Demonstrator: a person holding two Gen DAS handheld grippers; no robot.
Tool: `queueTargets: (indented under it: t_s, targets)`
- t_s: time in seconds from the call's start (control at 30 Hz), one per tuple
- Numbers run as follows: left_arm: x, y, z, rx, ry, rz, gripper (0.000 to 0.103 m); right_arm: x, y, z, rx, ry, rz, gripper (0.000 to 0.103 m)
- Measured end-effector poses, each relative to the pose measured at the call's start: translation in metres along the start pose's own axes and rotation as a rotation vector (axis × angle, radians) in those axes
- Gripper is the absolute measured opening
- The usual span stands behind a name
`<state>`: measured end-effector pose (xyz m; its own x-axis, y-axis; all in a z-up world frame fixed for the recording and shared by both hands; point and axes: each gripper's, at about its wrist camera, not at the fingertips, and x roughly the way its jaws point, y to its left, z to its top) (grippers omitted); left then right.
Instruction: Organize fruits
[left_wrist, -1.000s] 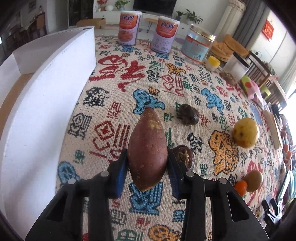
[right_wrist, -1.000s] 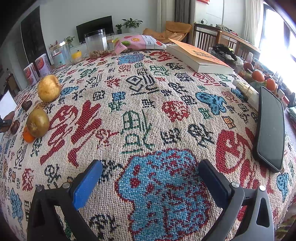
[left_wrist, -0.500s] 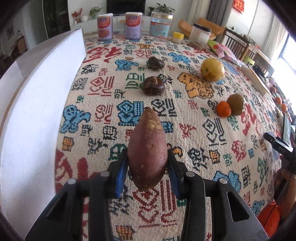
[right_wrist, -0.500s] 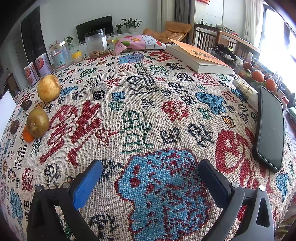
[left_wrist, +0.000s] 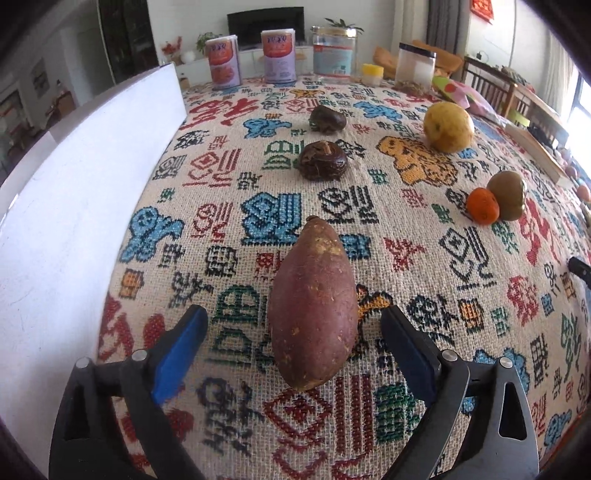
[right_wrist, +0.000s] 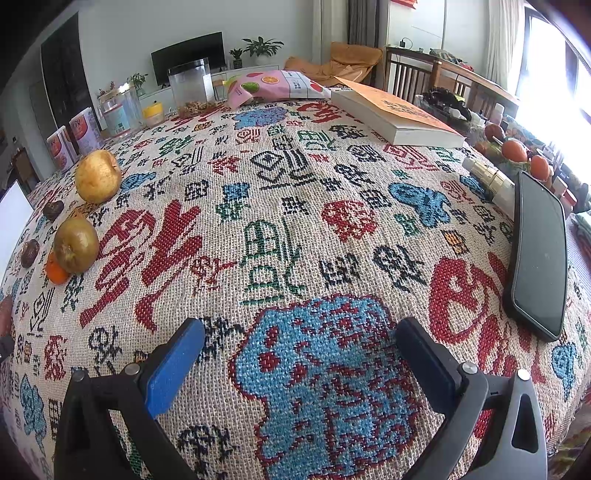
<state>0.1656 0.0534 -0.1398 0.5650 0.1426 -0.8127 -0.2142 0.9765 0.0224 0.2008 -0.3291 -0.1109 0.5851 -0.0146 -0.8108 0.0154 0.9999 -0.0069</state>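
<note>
Left gripper (left_wrist: 293, 336) jaws opening, sweet potato (left_wrist: 313, 306) lying free between them on table (left_wrist: 480, 295), lower centre. Best retreat straight back, no nudging. Right gripper (right_wrist: 301, 356) wide, empty.

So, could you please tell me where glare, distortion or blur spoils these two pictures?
Right wrist view: the window at upper right is blown out, washing the shelf below it, and the phone bends with the fisheye. Left wrist view: the white board bows into a curve, corners are vignetted, yet the sweet potato stays sharp.
</note>
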Motion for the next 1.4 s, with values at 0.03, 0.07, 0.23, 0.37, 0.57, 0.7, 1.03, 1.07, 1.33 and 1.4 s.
queueTargets:
  t_s: [0.03,0.07,0.23,0.37,0.57,0.7,1.03,1.07,1.33,1.4]
  targets:
    - [0.001,0.002,0.000,-0.010,0.002,-0.008,0.099,0.000,0.000,0.000,0.000,0.000,0.000,0.103]
    - [0.001,0.003,-0.001,-0.011,0.004,-0.010,0.100,0.000,0.000,0.000,0.000,0.000,0.000,0.103]
    - [0.000,0.003,-0.002,0.037,0.007,-0.016,0.103,0.000,0.000,0.000,0.001,-0.001,0.001,0.103]
    - [0.000,0.010,-0.007,0.039,-0.016,-0.054,0.103,-0.001,-0.002,0.000,0.011,-0.006,0.009,0.103]
    - [0.000,0.008,-0.007,0.034,-0.021,-0.053,0.103,0.001,0.001,0.000,-0.002,0.003,-0.007,0.103]
    - [0.000,0.008,-0.007,0.035,-0.021,-0.053,0.103,0.000,0.001,-0.001,-0.005,0.002,-0.002,0.103]
    - [0.000,0.009,-0.007,0.035,-0.021,-0.054,0.103,-0.003,0.002,-0.002,-0.006,-0.002,-0.015,0.103]
    - [0.000,0.009,-0.007,0.035,-0.021,-0.053,0.103,-0.008,0.005,-0.002,-0.012,-0.020,-0.032,0.102]
    - [0.000,0.009,-0.006,0.032,-0.024,-0.051,0.103,-0.086,0.182,0.043,-0.362,-0.160,0.399,0.098]
    - [0.000,0.009,-0.006,0.032,-0.024,-0.050,0.103,-0.071,0.234,0.050,-0.449,-0.112,0.469,0.097]
